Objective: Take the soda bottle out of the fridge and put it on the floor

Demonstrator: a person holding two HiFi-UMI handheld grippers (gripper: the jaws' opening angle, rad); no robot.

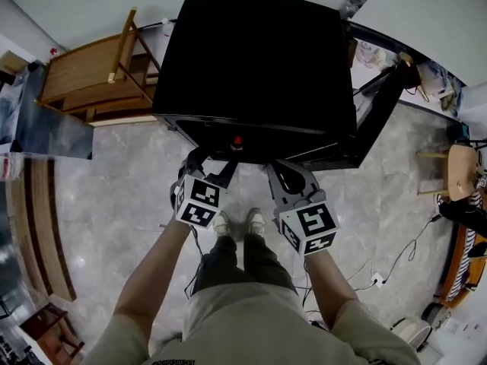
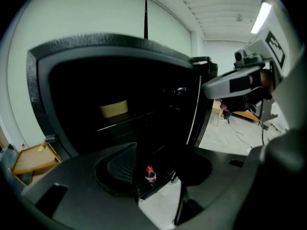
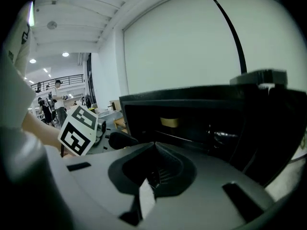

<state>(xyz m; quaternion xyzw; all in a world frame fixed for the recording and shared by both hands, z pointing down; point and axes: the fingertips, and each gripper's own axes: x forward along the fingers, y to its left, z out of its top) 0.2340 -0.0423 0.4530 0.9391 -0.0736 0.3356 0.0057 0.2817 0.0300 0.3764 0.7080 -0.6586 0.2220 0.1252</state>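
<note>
**A:** What does the scene show?

**B:** Seen from above, a person stands on a grey tiled floor (image 1: 114, 196) facing a low black fridge (image 1: 259, 59). Its door (image 1: 380, 105) is swung open to the right. Each hand holds a gripper, and both point down into the dark opening.

**A:** Where is the soda bottle?

**B:** The soda bottle (image 1: 237, 141) is inside the fridge. It stands upright at the front edge of the bottom compartment, near the middle of the opening. Its red cap is the clearest part.

**A:** And the grippers?

**B:** The left gripper (image 1: 209, 166) has its jaws spread wide with nothing in them. Its own view frames the bottle in the gap between them, a little ahead and untouched. That line-up suggests this gripper is meant to take the bottle. The right gripper (image 1: 291, 179) is just beside it, on the door side. Its tips are pressed together and it holds nothing, so it probably has no part in the pickup.

**A:** How far along is the job?

**B:** As I read it, the pickup has not begun. Because the bottle is at the front edge, the reach should be short. A shelf (image 2: 120, 123) carrying a yellowish object (image 2: 114, 109) sits above and behind the bottle, clear of it. The bottle is narrow, so a nudge from one jaw could tip it over.
</note>
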